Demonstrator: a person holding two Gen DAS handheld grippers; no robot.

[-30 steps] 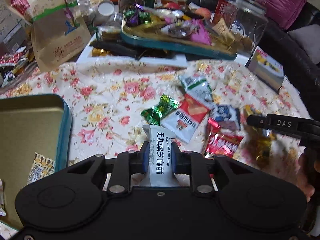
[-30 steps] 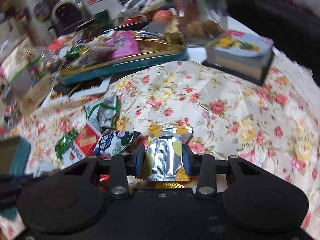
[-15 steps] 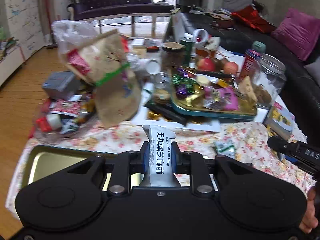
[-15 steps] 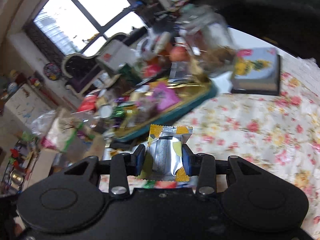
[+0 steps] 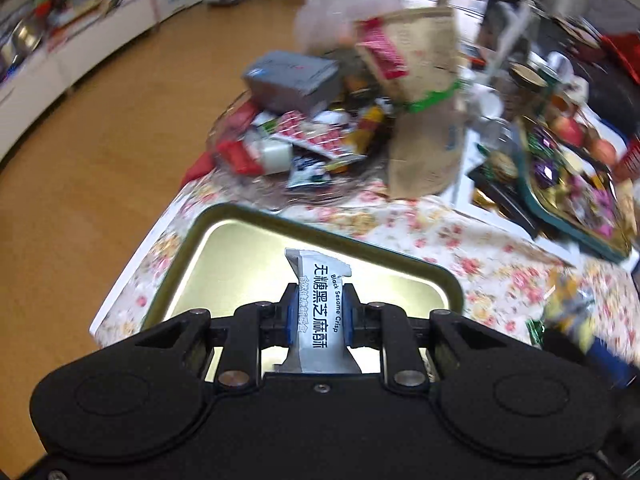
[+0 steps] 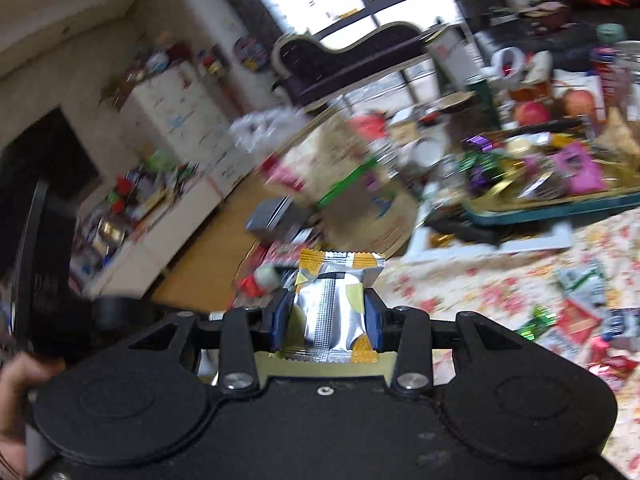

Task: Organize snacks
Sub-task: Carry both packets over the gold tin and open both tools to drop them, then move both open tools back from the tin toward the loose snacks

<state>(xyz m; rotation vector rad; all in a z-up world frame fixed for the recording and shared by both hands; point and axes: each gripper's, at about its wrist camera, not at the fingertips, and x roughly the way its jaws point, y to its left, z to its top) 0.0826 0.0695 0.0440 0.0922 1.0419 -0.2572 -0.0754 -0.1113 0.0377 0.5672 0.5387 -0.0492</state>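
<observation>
At the left of the left wrist view lies bare wooden floor (image 5: 100,168), right against the edge of the table (image 5: 440,236). My gold tin (image 5: 224,248) sits at that edge, lower centre of the frame. My left gripper (image 5: 318,312) has its fingers narrow, clamped on the white sesame crisp packet (image 5: 320,304), which hangs over the tin's bare bottom. If I let go while the view is this blurred, I judge the packet could skip over the rim and drop to the floor.

In the right wrist view my right gripper (image 6: 326,312) pinches the silver and yellow packet (image 6: 332,300), centre frame, above the table's edge. The foil looks slick, so it may slide out of the fingers. The other gripper's dark bulk at far left suggests the two could knock together over the tin.
</observation>
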